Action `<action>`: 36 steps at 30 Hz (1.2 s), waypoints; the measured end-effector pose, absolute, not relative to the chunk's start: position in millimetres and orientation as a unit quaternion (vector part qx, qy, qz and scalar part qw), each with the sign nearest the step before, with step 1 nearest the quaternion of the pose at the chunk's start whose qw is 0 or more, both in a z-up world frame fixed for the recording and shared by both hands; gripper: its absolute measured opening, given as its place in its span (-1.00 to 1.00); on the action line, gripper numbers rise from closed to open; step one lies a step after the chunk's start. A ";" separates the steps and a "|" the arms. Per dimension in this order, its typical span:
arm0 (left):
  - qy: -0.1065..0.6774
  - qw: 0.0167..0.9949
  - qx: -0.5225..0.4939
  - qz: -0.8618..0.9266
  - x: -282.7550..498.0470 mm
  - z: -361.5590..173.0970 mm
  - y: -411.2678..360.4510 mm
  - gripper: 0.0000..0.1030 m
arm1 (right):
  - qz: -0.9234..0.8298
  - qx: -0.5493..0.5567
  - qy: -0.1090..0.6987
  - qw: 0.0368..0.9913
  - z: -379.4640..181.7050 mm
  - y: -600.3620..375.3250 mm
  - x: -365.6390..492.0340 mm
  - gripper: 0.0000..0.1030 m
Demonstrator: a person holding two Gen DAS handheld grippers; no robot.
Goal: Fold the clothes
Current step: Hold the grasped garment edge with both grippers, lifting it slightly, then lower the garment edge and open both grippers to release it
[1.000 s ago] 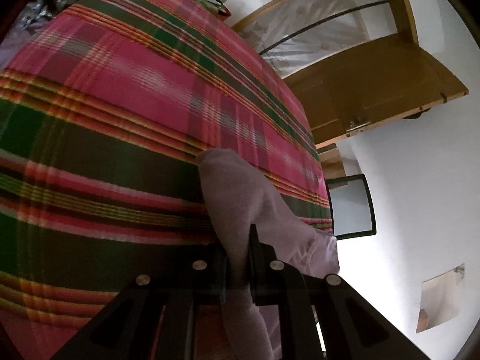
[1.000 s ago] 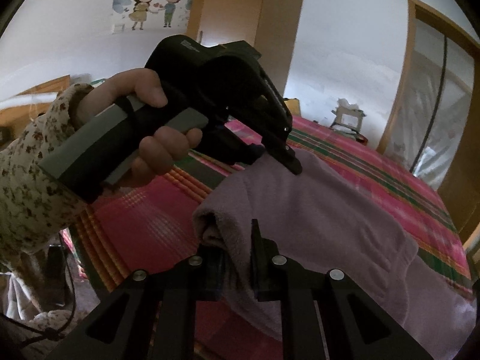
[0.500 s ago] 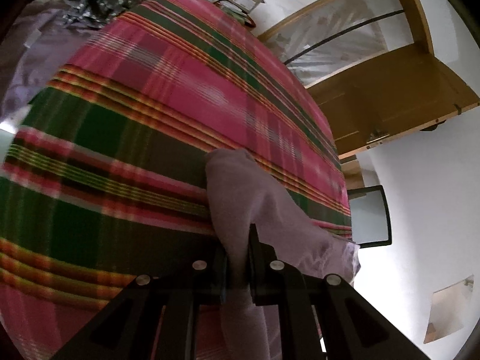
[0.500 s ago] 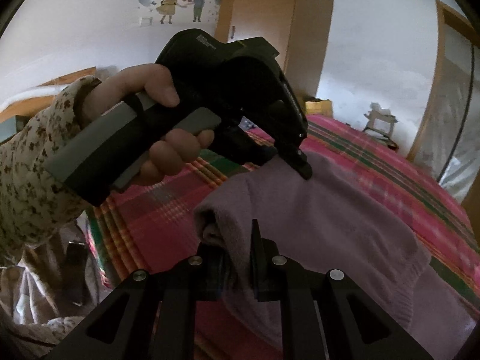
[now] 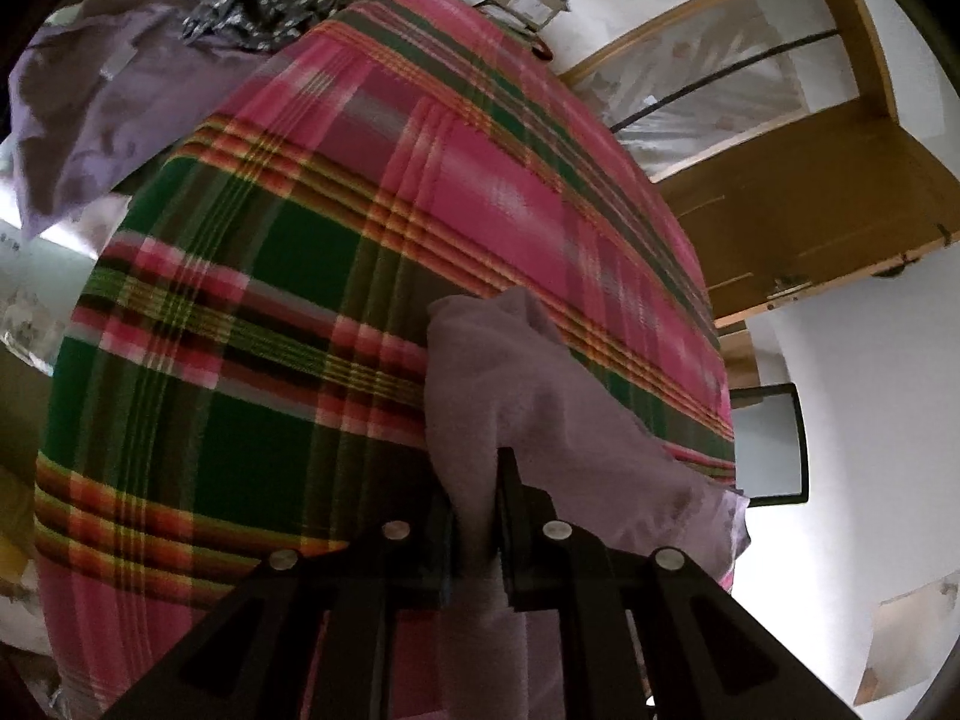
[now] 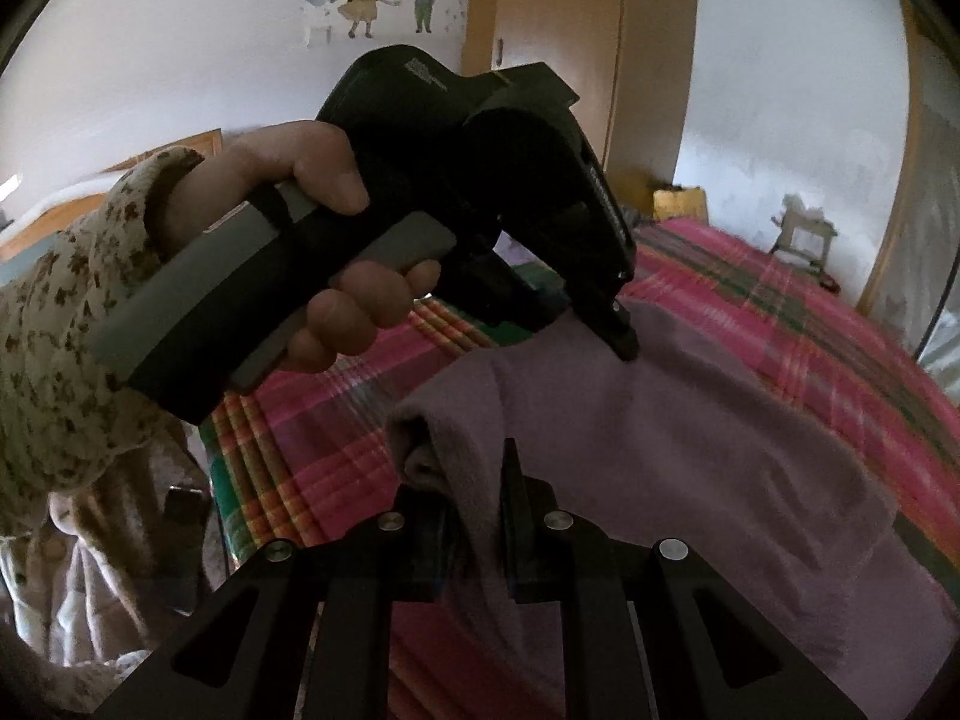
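Both grippers clamp lilac garment (image 6: 690, 432) | left gripper (image 5: 474, 516) angled down, hand (image 6: 312, 252) squeezing handle | right gripper (image 6: 477, 510) level

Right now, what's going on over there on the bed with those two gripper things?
A person is folding a mauve garment on a bed covered by a pink and green plaid blanket. The left gripper, held in a hand with a floral sleeve, is clamped on one edge of the garment; the right gripper is clamped on a bunched edge nearer its camera. More clothes lie in a heap at the bed's far end.
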State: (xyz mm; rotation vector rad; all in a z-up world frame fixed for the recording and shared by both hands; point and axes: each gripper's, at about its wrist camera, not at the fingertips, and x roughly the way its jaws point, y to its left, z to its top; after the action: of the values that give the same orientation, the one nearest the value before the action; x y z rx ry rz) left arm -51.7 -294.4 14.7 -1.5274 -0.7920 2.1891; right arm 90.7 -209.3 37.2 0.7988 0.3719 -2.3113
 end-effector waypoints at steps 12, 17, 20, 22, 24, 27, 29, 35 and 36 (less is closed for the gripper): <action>-0.254 0.145 -0.535 0.793 -36.9 22.4 -290.6 -0.58 | -0.870 0.338 0.102 0.345 28.6 -200.5 82.1 -0.43; -0.247 0.135 -0.517 0.808 -20.1 37.3 -284.4 -0.58 | -0.873 0.331 0.086 0.346 36.7 -181.5 91.9 -0.31; -0.242 0.129 -0.507 0.817 -10.0 46.2 -280.7 -0.58 | -0.886 0.315 0.067 0.333 45.4 -159.3 99.8 -0.23; -0.239 0.124 -0.500 0.823 -3.3 52.1 -278.2 -0.55 | -0.894 0.310 0.048 0.319 47.9 -139.6 101.1 -0.21; -0.237 0.120 -0.492 0.829 3.4 58.0 -275.7 -0.52 | -0.902 0.314 0.036 0.294 47.3 -121.9 93.3 -0.21; -0.223 0.144 -0.491 0.830 13.0 61.4 -251.4 -0.49 | -0.904 0.336 0.006 0.266 43.1 -100.0 83.1 -0.21; -0.212 0.159 -0.497 0.826 15.8 61.4 -234.5 -0.47 | -0.903 0.346 -0.011 0.254 40.5 -87.1 81.1 -0.22; -0.185 0.205 -0.507 0.816 23.2 57.2 -174.2 -0.46 | -0.929 0.321 -0.017 0.185 44.7 -41.8 96.2 -0.21; -0.173 0.208 -0.504 0.820 24.7 58.4 -162.5 -0.46 | -0.932 0.319 -0.022 0.172 44.7 -32.0 98.4 -0.21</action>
State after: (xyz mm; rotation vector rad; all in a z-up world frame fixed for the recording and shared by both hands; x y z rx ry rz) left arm 24.7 -162.5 58.4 -1.4026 -0.4824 2.2837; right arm 98.4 -32.0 44.7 0.9062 -0.0614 -2.6447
